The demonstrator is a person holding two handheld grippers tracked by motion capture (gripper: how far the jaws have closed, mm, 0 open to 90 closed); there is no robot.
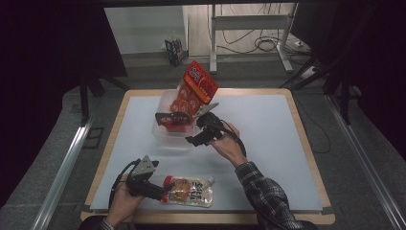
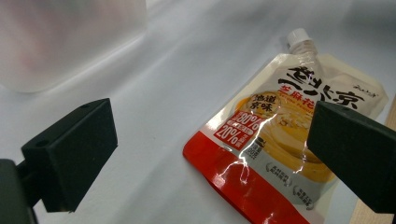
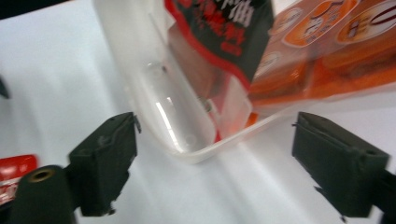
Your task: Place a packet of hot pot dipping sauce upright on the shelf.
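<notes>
The white-topped table (image 1: 268, 143) is carrying everything. Near its far edge a clear plastic bin (image 1: 165, 132) is standing, with a tall orange-red snack bag (image 1: 194, 91) leaning up out of it beside a dark red pouch (image 1: 172, 119). The right gripper (image 1: 203, 132) is hovering just beside the bin's near corner, its jaws spread wide with nothing between them. Near the front edge, the left gripper (image 1: 160, 191) is sitting with jaws spread around the red bottom end of a spouted sauce pouch (image 1: 191, 190) lying flat, not pinching it.
</notes>
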